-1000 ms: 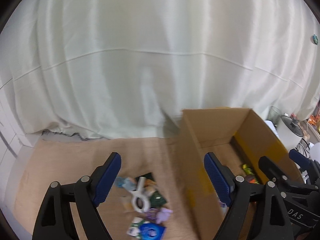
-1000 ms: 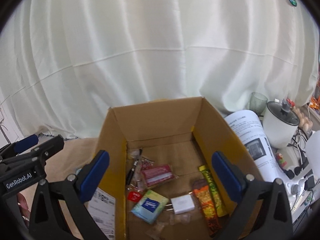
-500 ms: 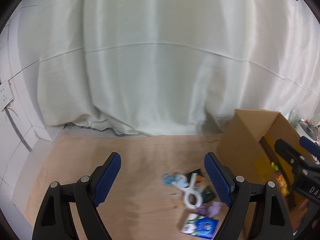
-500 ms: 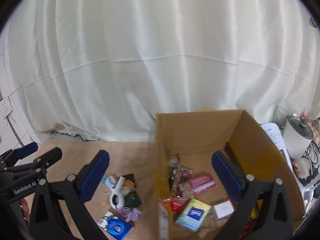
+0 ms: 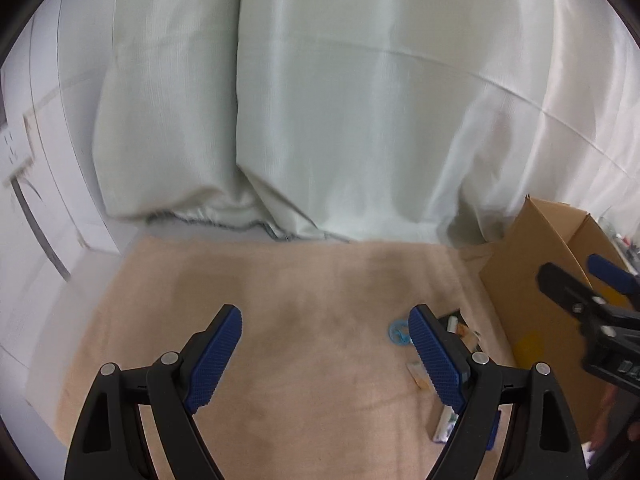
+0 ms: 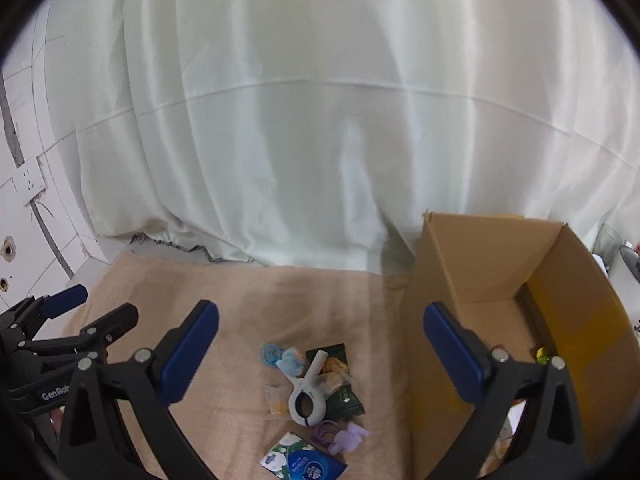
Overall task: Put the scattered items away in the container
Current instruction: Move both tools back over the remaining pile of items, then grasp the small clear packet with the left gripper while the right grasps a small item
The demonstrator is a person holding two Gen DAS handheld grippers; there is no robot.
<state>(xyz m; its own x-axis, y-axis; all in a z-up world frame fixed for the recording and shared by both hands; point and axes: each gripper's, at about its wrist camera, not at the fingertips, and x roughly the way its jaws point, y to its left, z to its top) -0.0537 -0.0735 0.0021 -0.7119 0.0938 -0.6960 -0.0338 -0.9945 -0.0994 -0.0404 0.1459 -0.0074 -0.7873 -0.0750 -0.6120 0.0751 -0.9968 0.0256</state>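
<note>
A heap of small items lies on the tan cloth (image 6: 280, 300): a white clamp clip (image 6: 309, 390), a dark green packet (image 6: 343, 400), a blue tissue pack (image 6: 306, 465), a purple hair tie with a bow (image 6: 345, 437) and a blue round tag (image 6: 271, 354). My right gripper (image 6: 321, 354) hangs open above this heap, holding nothing. The open cardboard box (image 6: 516, 280) stands right of the heap. My left gripper (image 5: 325, 354) is open and empty over bare cloth, with the blue tag (image 5: 398, 331) and part of the heap beside its right finger. The box (image 5: 536, 272) shows at the right edge.
A pale curtain (image 6: 320, 120) hangs behind the cloth-covered surface. A tiled wall with a socket (image 6: 28, 180) is at the left. The cloth's left edge (image 5: 92, 340) drops off. The box holds several packets, mostly hidden behind my right finger.
Both grippers have swung left, away from the box. The right view went from looking into the box to looking down on the heap. Both pairs of jaws stayed open.
</note>
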